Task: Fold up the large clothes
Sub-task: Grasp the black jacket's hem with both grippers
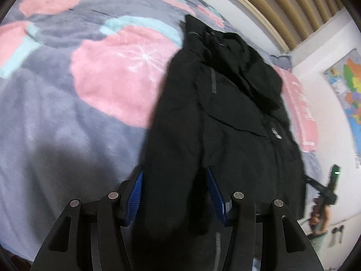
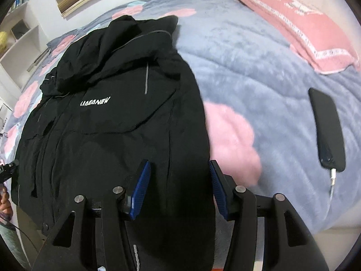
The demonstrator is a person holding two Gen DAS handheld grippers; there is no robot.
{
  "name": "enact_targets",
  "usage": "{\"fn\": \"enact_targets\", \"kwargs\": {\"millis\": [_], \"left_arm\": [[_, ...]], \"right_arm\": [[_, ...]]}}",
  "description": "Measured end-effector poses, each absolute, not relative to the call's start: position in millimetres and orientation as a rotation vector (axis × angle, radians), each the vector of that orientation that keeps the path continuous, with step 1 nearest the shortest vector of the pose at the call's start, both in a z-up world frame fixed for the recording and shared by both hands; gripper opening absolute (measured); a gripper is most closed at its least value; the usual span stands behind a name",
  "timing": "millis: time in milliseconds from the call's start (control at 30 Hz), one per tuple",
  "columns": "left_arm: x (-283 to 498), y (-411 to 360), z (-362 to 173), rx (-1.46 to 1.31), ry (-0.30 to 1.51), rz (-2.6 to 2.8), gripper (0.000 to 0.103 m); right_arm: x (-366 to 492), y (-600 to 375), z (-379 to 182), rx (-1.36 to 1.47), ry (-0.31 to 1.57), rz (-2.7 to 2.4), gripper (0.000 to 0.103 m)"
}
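Note:
A black hooded jacket (image 1: 234, 117) lies on the bed, hood at the far end. It also shows in the right wrist view (image 2: 108, 122), with white lettering on the chest. My left gripper (image 1: 175, 174) is open, its blue pads either side of a jacket sleeve that runs between them. My right gripper (image 2: 179, 169) is open too, its pads astride the other sleeve at the jacket's right edge. Neither sleeve is pinched. The right gripper (image 1: 327, 194) shows small at the far right of the left wrist view.
The bed has a grey fleece blanket (image 1: 67, 113) with pink flowers. A pink pillow (image 2: 300, 24) lies at the head. A black phone (image 2: 327, 128) on a white cable lies on the blanket right of the jacket. White shelves (image 2: 20, 38) stand left of the bed.

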State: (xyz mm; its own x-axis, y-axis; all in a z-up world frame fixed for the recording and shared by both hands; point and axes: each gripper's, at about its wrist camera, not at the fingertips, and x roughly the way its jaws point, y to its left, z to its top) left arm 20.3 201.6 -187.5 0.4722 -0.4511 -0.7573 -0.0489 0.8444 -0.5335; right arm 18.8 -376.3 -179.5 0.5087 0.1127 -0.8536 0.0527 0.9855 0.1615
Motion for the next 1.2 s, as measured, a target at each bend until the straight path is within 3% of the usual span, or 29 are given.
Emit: {"fn": "enact_targets", "kwargs": {"millis": [67,200,367,767,867,1067,1200], "left_arm": [[21,199,-187,-0.576,1.047,-0.315,0.056],[22,197,-178,-0.752,0.965,-0.501,0.056],[28,172,-152,-0.767,0.879,-0.615,0.061],[-20,176,-185,-0.758,0.977,-0.542,0.062],[-39,179,-191,-0.784,0.997,-0.560,0.063],[-45,155,-179,-0.773,0.929,-0.629,0.063],[-30,151,-181,-0.712,0.924,-0.517,0.062]], "right_arm": [[18,-375,-181,0.185,1.040,0.053,0.058],[18,-364,-173,0.182,1.031,0.128,0.045],[13,-358,-151,0.255,0.952,0.263,0.045],[-25,-382,-205,0.306,1.085,0.188,0.048],[-41,-381,-206,0.294,1.099,0.225,0.052],[-49,-354,-181,0.306,1.017,0.349,0.048],[-33,-344,-193,0.281,1.071,0.279,0.047]]}}
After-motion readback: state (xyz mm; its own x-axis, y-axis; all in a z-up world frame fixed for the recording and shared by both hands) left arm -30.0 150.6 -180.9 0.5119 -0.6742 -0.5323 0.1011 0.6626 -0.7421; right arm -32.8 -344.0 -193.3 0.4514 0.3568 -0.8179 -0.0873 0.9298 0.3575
